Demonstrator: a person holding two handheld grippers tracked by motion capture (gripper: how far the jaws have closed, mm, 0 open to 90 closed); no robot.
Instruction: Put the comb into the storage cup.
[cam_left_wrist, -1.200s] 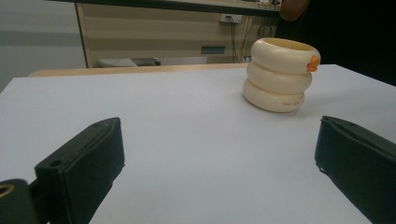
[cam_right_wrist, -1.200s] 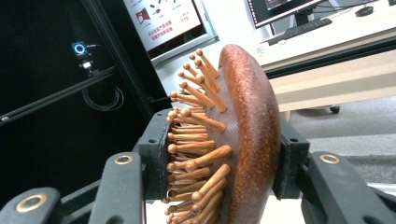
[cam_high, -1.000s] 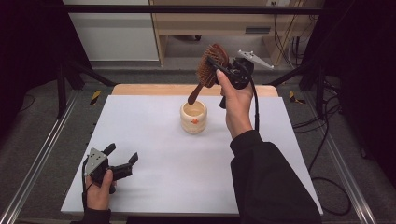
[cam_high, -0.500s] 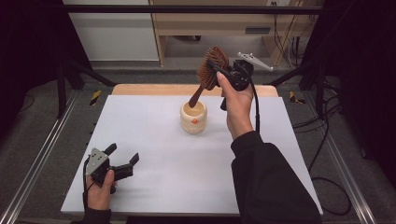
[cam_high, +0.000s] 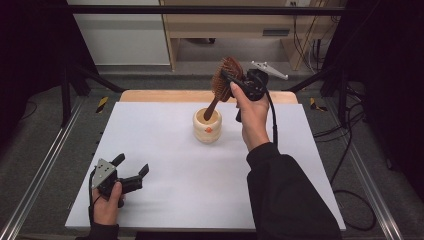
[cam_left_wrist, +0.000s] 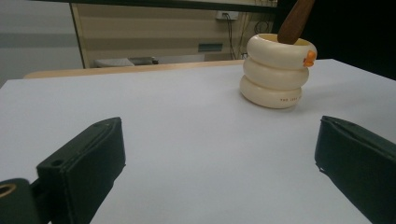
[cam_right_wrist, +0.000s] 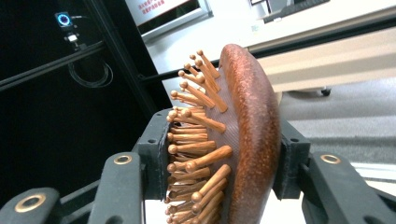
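Note:
A brown wooden hairbrush (cam_high: 226, 77) with wooden pins (cam_right_wrist: 196, 154) hangs tilted over the table's far middle. My right gripper (cam_high: 231, 80) is shut on its head, one jaw on the pins, the other on the back (cam_right_wrist: 252, 135). Its handle (cam_high: 211, 107) slants down into a cream ribbed cup (cam_high: 207, 125) with an orange mark (cam_left_wrist: 309, 57). Near the front left corner my left gripper (cam_high: 131, 171) rests low on the white table (cam_high: 165, 165), open, nothing between its jaws. In the left gripper view the cup (cam_left_wrist: 278, 72) stands ahead to the right.
A light wooden board (cam_high: 170, 96) edges the table's far side. Behind it stand a wooden cabinet (cam_high: 225, 25) and loose cables (cam_high: 305, 47). Metal rails (cam_high: 40, 175) run along both sides. My right sleeve (cam_high: 285, 195) lies over the table's front right.
The right gripper with the brush has shifted slightly left and lower, the handle end now inside the cup. The left gripper has stayed put.

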